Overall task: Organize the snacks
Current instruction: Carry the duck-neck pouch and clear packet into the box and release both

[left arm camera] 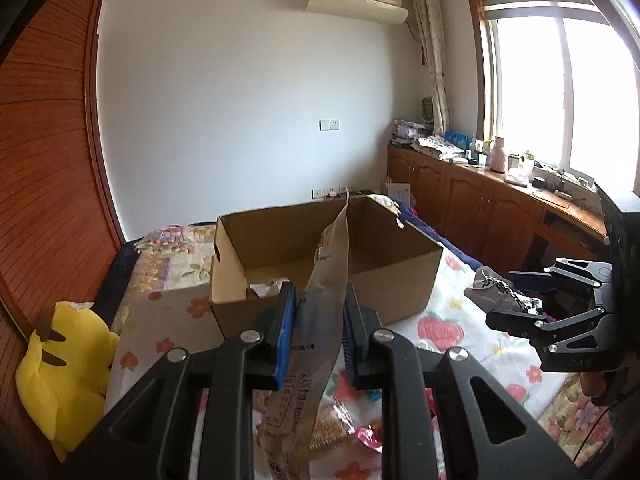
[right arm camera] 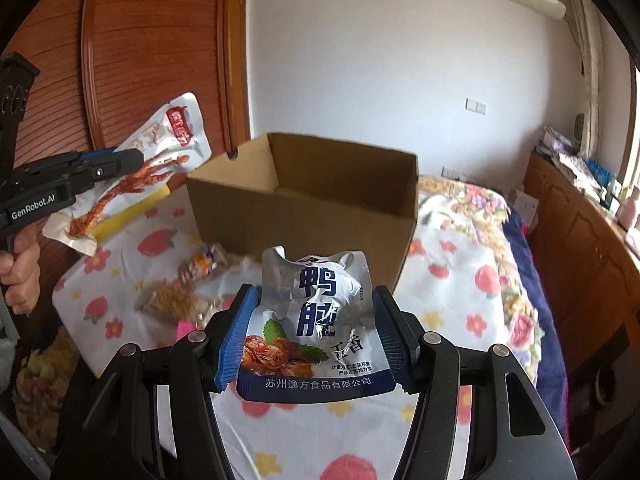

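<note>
An open cardboard box (left arm camera: 400,276) stands on the flowered bed; it also shows in the right wrist view (right arm camera: 304,216). My left gripper (left arm camera: 320,304) is shut on a chicken-feet snack pouch (left arm camera: 324,292), held edge-on just in front of the box; the pouch shows from the side in the right wrist view (right arm camera: 160,160). My right gripper (right arm camera: 316,312) is shut on a silver and blue duck snack pouch (right arm camera: 320,320), held above the bed before the box. The right gripper (left arm camera: 516,292) shows at the right in the left wrist view.
Several loose snacks (right arm camera: 180,296) lie on the strawberry-print sheet (right arm camera: 448,292) in front of the box, one pink (left arm camera: 368,436). A yellow plush toy (left arm camera: 64,364) sits at the left by the wooden wardrobe (left arm camera: 44,160). A wooden cabinet (left arm camera: 480,204) lines the right wall.
</note>
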`<control>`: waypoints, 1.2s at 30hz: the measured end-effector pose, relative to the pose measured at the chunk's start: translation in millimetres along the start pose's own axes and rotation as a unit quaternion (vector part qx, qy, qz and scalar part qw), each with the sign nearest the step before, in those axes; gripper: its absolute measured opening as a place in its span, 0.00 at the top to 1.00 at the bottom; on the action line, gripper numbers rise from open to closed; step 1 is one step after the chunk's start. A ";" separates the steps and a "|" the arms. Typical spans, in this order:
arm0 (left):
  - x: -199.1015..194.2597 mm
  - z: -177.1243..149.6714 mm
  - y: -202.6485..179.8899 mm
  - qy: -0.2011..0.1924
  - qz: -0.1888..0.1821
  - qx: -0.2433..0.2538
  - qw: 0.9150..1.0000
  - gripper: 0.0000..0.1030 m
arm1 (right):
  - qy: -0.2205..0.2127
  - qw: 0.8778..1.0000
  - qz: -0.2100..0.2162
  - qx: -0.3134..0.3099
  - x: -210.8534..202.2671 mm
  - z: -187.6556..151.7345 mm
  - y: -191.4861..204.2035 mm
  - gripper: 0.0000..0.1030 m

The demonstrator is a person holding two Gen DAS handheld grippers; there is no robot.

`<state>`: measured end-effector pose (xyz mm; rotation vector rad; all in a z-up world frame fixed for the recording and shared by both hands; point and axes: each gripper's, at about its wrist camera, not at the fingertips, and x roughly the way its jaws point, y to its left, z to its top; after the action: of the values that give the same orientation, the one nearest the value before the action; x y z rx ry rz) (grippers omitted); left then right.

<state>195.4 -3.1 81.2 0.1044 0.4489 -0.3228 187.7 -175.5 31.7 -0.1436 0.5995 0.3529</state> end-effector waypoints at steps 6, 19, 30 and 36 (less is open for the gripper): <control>15.3 15.1 5.5 -0.005 0.001 0.000 1.000 0.82 | -0.014 1.000 0.003 -0.014 7.3 26.5 3.2 0.41; 69.7 47.7 17.6 -0.002 0.007 0.005 1.000 0.81 | -0.018 0.999 0.014 -0.041 58.2 79.0 -2.1 0.41; 127.9 64.3 27.6 0.010 0.000 0.005 1.000 0.81 | -0.019 0.999 0.029 -0.028 116.8 101.1 -24.4 0.41; 156.7 63.0 29.0 0.029 0.003 0.007 1.000 0.81 | -0.014 0.999 0.031 -0.012 143.0 98.7 -39.4 0.41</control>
<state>364.2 -30.7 69.3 0.1286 0.5032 -0.3186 363.9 -148.7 31.4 -0.1437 0.5734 0.4220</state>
